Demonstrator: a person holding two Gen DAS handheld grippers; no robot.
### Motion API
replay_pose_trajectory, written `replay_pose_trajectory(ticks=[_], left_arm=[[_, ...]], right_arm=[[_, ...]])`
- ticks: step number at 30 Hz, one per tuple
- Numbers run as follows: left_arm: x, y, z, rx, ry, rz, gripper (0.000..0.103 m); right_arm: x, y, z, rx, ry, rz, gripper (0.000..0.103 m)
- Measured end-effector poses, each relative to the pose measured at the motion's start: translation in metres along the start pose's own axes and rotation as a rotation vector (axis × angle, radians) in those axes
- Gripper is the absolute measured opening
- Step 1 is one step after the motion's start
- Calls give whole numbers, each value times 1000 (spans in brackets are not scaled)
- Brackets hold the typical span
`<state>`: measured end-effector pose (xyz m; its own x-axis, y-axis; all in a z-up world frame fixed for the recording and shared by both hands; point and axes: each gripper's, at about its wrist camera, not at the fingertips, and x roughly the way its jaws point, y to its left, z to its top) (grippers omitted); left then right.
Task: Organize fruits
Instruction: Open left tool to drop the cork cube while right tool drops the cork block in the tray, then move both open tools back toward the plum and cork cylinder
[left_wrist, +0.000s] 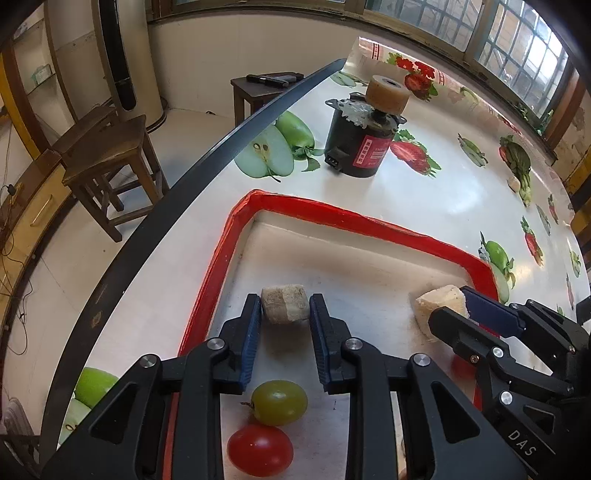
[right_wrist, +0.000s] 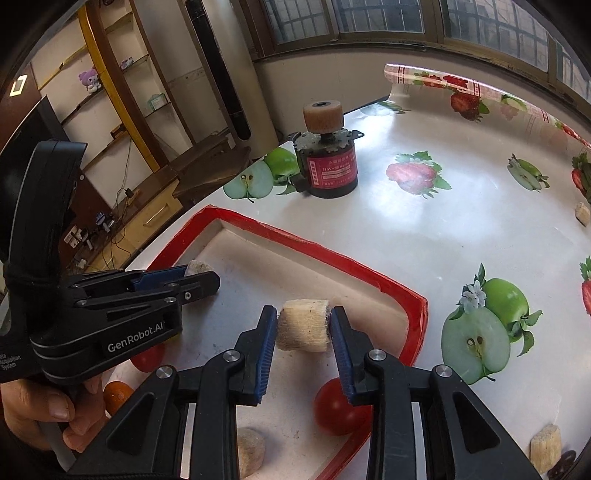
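- Motor (left_wrist: 360, 146) with a tan roller on its shaft, standing upright on the table beyond the tray's far rim; no obstacle between the tray and it; a small pale chunk (right_wrist: 583, 213) lies well apart near the table's far right edge, another pale chunk (right_wrist: 546, 452) lies on the cloth outside the tray's near right corner.
- Tray (left_wrist: 332, 216), red-rimmed with a pale floor, holding: a green grape (left_wrist: 279, 402) touching a red cherry tomato (left_wrist: 259, 449) under the left tool; a second red tomato (right_wrist: 338, 404) under the right tool; an orange fruit (right_wrist: 117, 395) and a further pale piece (right_wrist: 250, 456) at the near side.
- Left gripper (left_wrist: 285, 308); its blue pads press both sides of a brown-and-cream fruit piece (left_wrist: 284, 303) over the tray floor near the left rim.
- Right gripper (right_wrist: 303, 326); a cream fibrous fruit piece (right_wrist: 303, 329) sits between its jaws over the tray's right part; left pad touching, a slight gap seems to show at the right pad, so a firm grip cannot be told.
- Hand (right_wrist: 48, 417) grasping the left tool's handle.
- Tablecloth (right_wrist: 424, 236), glossy white with printed apples and strawberries; wooden stools (left_wrist: 110, 162), shelving and barred windows surround the table.
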<state>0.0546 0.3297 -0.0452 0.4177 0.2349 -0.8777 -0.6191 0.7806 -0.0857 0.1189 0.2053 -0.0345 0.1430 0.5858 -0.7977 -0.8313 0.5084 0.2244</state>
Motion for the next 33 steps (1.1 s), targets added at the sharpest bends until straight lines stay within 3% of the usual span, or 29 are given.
replay_pose_trajectory(ticks=[4,8,11,23,33], left_arm=[[-5,-1,-2,1,-14,27,38],[-19,1,-10,-6,-41,31,41],[-33,-1,-18,-4,-73,48,58],[-80,-15,-46,4,-131,-13,58],[-95,-41,-65,30,-130,-55,58]], right_arm=[[-1,2,1,-4,6,-2,43],[-10,2,-2,2,-7,2,44],[-20,1,-5,11,-11,13,44],[-79,-2,-28,24,-83,-1,45],[-115,-14,-54,52,-107,-24,46]])
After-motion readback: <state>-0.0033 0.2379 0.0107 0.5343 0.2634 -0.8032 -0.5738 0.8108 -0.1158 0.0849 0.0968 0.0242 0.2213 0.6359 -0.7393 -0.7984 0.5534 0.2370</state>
